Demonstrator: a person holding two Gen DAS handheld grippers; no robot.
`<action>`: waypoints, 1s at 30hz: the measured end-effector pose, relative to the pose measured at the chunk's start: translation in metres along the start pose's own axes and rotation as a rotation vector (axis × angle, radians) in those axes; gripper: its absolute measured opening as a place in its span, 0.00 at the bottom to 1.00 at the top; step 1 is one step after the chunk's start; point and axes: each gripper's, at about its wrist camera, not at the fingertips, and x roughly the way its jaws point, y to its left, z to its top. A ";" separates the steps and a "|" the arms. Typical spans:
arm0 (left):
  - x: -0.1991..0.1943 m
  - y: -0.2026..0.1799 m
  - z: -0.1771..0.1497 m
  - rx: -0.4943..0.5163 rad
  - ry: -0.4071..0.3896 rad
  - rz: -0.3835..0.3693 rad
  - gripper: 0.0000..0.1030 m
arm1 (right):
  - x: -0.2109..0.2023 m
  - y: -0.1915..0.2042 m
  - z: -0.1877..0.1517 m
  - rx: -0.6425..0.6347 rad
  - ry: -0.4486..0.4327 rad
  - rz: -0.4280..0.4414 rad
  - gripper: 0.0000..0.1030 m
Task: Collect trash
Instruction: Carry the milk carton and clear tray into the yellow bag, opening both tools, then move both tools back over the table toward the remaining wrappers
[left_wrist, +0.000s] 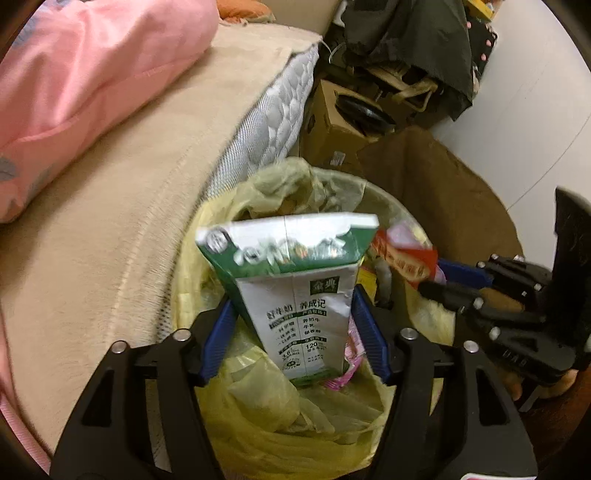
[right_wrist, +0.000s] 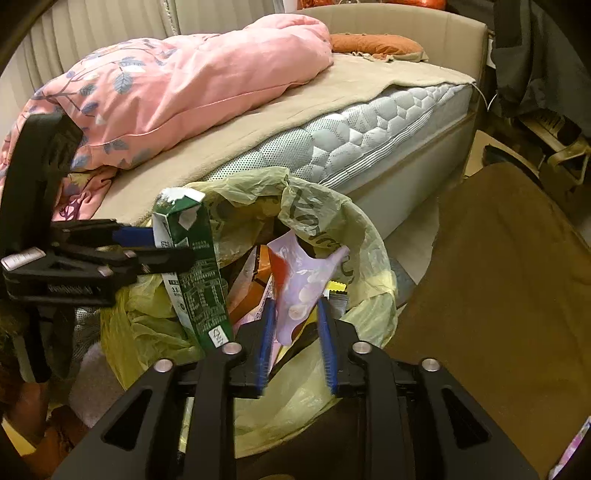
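A green and white milk carton (left_wrist: 295, 295) stands upright between the blue pads of my left gripper (left_wrist: 293, 299), which is shut on it, over a bin lined with a yellow-green bag (left_wrist: 266, 417). The carton also shows in the right wrist view (right_wrist: 195, 266). My right gripper (right_wrist: 297, 317) is shut on a crumpled pale lilac and red wrapper (right_wrist: 299, 284) above the same bag (right_wrist: 343, 236). The right gripper appears in the left wrist view (left_wrist: 436, 280) with the red wrapper (left_wrist: 402, 262). The left gripper appears in the right wrist view (right_wrist: 162, 243).
The bin holds other wrappers (right_wrist: 258, 273). A bed (right_wrist: 332, 133) with a beige cover and pink quilt (right_wrist: 177, 85) stands right behind the bin. A brown mat (right_wrist: 498, 280) lies to the right. A cardboard box (left_wrist: 343, 122) and dark clothes (left_wrist: 410, 40) sit beyond.
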 end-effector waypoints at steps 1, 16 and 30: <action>-0.005 0.000 0.002 -0.002 -0.013 0.003 0.64 | -0.002 0.000 0.000 0.002 -0.008 0.006 0.36; -0.062 -0.017 0.013 -0.032 -0.133 0.062 0.64 | -0.058 -0.007 -0.012 0.013 -0.104 -0.055 0.36; -0.058 -0.127 0.009 0.105 -0.144 -0.011 0.64 | -0.170 -0.096 -0.099 0.216 -0.213 -0.244 0.44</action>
